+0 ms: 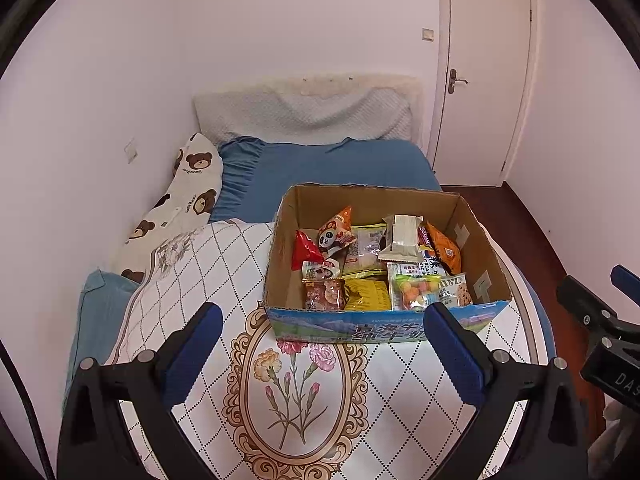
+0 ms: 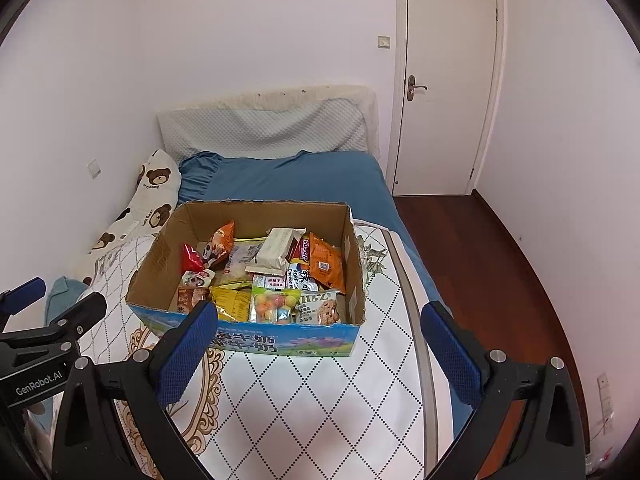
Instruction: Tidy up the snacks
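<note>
Snacks [image 1: 376, 264] all lying in the box [image 1: 384, 326] on the bedspread [image 1: 208, 264], none outside in view. Fits either a box packed and done or one waiting to be sorted; not settled here. Left gripper [image 1: 322, 328] and right gripper [image 2: 320, 332] hovering short of the box front, spread wide, holding nothing, touching nothing.

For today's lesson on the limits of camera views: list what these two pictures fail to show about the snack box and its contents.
- Snacks at the bottom of the box: both views, covered by the packets on top.
- Print on the box front: left view, partly behind the left claw; right view, behind a finger of the right claw.
- Small lettering on the yellow packet: too small to read.
</note>
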Demonstrator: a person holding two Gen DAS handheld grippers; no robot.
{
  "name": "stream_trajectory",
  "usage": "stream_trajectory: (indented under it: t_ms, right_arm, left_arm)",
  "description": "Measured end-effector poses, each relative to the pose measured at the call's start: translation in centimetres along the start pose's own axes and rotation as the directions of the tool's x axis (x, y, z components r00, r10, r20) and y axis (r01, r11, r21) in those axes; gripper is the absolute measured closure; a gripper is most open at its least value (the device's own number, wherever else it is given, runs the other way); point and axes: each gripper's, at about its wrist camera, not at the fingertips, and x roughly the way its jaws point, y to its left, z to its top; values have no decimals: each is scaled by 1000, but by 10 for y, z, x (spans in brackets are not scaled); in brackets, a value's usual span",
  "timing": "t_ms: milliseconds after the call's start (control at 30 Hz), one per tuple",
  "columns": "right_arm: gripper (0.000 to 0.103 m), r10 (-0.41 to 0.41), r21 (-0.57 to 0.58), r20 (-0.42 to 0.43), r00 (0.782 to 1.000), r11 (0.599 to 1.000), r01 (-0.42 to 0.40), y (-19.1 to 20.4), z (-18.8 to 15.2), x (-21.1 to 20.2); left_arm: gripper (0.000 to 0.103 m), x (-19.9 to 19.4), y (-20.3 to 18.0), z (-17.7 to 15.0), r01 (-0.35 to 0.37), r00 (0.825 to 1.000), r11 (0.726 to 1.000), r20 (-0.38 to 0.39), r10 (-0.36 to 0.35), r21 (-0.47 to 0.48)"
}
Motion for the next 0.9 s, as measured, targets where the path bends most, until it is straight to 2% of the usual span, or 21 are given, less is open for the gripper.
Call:
stream_trajectory:
  t_ms: [900]
  right_arm:
    - [0, 14, 7, -4, 1000, 1000, -13, -4, -2, 0]
  left_arm:
    - [0, -1, -5, 1, 14, 1000, 1000, 15, -14, 17]
